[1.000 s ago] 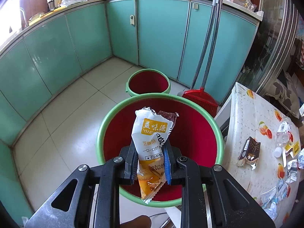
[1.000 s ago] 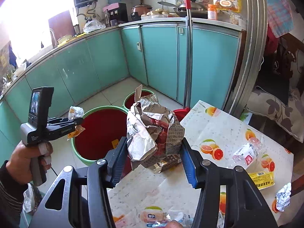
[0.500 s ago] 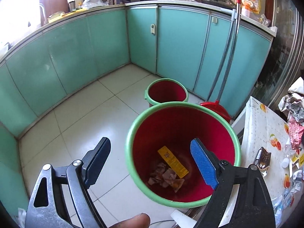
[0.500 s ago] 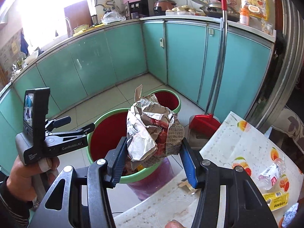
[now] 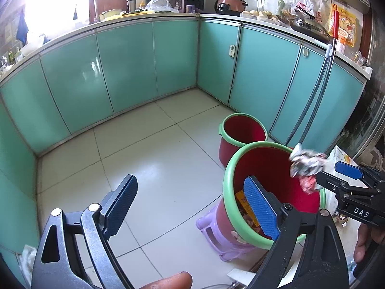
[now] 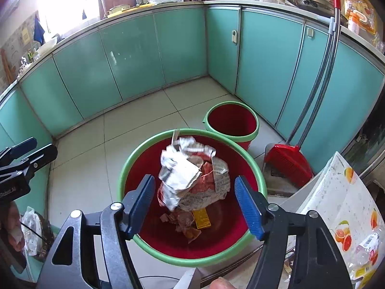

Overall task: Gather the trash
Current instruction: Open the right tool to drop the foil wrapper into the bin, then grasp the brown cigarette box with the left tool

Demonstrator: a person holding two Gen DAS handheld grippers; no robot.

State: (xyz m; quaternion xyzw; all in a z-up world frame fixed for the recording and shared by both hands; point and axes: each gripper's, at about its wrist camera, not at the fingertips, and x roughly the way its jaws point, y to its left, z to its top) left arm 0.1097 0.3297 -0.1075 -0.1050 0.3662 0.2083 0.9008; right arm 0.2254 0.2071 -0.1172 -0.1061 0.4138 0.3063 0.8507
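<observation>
Right hand-held gripper (image 6: 195,202) just spread, crumpled wrapper (image 6: 190,175) loose over bucket's green rim (image 6: 125,168); left (image 5: 192,207) gapes empty

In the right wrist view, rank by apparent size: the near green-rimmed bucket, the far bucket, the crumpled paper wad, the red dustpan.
1. Near green-rimmed bucket
2. Crumpled paper wad, though it sits nearer the camera
3. Far bucket and red dustpan: look alike, not ranked

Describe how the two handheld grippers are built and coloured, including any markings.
Both are black frames with silver rivets and triangular cut-outs. The left gripper and right gripper each carry one ribbed dark finger and one ribbed bright-blue finger. White lettering reading DAS shows on the right gripper's side.
</observation>
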